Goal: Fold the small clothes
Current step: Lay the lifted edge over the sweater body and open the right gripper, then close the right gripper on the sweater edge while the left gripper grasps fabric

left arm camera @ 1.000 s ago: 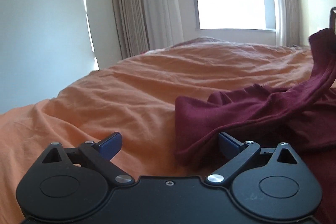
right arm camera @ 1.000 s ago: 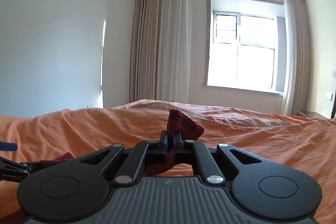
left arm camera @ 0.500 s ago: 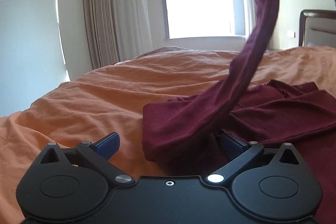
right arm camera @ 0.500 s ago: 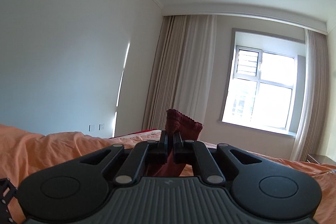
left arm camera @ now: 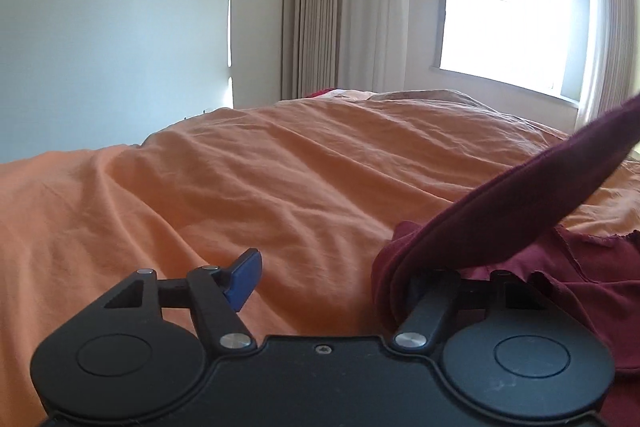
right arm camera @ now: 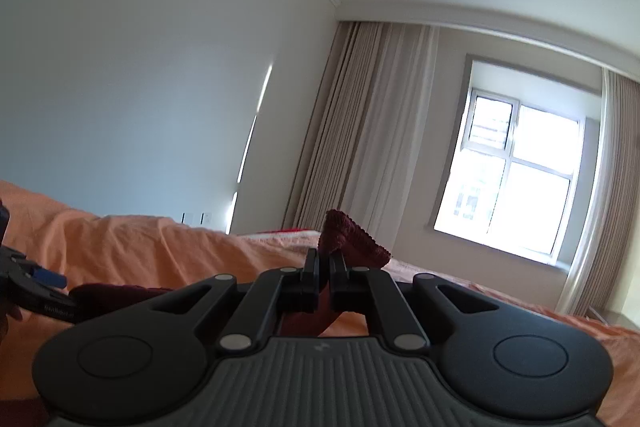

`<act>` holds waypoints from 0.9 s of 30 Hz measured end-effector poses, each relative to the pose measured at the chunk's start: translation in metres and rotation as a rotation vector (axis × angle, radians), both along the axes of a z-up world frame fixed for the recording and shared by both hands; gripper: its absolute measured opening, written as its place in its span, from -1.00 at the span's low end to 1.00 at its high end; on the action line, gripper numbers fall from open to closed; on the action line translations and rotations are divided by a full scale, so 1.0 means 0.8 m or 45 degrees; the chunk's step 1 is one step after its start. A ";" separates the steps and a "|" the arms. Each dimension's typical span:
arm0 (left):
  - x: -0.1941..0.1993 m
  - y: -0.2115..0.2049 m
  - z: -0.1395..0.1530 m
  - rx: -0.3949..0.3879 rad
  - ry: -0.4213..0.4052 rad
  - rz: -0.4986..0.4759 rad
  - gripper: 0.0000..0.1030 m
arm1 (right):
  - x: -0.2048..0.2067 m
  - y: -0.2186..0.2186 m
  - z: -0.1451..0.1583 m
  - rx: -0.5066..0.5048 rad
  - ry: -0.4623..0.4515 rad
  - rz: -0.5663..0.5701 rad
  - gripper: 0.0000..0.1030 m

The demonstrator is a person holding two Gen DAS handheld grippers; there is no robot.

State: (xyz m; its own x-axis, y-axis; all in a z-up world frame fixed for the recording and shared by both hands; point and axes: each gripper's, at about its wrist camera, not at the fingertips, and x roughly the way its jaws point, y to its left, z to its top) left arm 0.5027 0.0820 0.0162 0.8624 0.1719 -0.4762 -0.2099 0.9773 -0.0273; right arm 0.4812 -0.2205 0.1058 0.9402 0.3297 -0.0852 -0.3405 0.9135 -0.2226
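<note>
A maroon garment (left arm camera: 580, 267) lies on the orange bedsheet (left arm camera: 240, 187) at the lower right of the left wrist view. A taut strip of it (left arm camera: 520, 211) rises toward the right edge. My left gripper (left arm camera: 334, 271) is closing, low over the sheet. Its blue left pad (left arm camera: 244, 279) is bare, while the cloth drapes over and hides its right finger, a fold hanging just inside the gap. My right gripper (right arm camera: 324, 267) is shut on a corner of the maroon garment (right arm camera: 348, 235), held up above the bed. In the right wrist view the left gripper's fingers (right arm camera: 48, 277) show at the far left.
The orange sheet (right arm camera: 160, 247) stretches in wrinkles away toward a white wall (left arm camera: 120, 27). Beige curtains (left arm camera: 340, 7) and a bright window (left arm camera: 512, 7) stand behind the bed. A red cloth (left arm camera: 320, 93) peeks out at the far end of the bed.
The right gripper has risen and rolled, pulling the garment's strip taut. The left jaws have narrowed, and the cloth now lies further right in the left wrist view, over the right finger.
</note>
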 end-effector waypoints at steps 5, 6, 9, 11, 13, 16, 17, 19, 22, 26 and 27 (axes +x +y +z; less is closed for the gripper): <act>-0.010 0.010 -0.009 -0.029 0.056 -0.068 0.37 | -0.043 -0.013 -0.063 -0.080 0.074 0.000 -0.90; -0.017 0.010 -0.011 -0.031 0.066 -0.108 0.37 | -0.051 -0.017 -0.073 -0.079 0.103 -0.001 -0.90; -0.031 0.009 -0.015 -0.004 0.115 -0.192 0.39 | -0.068 -0.032 -0.094 -0.079 0.200 -0.018 -0.89; -0.040 0.010 -0.018 0.029 0.141 -0.233 0.44 | -0.078 -0.046 -0.105 -0.060 0.279 -0.015 -0.89; -0.050 0.007 -0.019 0.061 0.153 -0.281 0.54 | -0.085 -0.055 -0.115 -0.058 0.363 0.001 -0.89; -0.064 0.006 -0.017 0.096 0.159 -0.338 0.60 | -0.106 -0.068 -0.131 -0.075 0.468 0.031 -0.83; -0.068 0.005 -0.015 0.109 0.161 -0.352 0.62 | -0.110 -0.071 -0.135 -0.088 0.494 0.035 -0.82; -0.075 0.004 -0.012 0.135 0.165 -0.377 0.71 | -0.120 -0.079 -0.139 -0.094 0.531 0.041 -0.72; -0.085 0.008 -0.009 0.174 0.179 -0.395 0.84 | -0.130 -0.089 -0.140 -0.077 0.586 0.057 -0.31; -0.100 0.024 -0.002 0.163 0.209 -0.415 0.84 | -0.138 -0.106 -0.133 -0.056 0.590 0.087 0.11; -0.104 0.029 0.002 0.146 0.210 -0.419 0.85 | -0.137 -0.112 -0.128 -0.050 0.584 0.081 0.12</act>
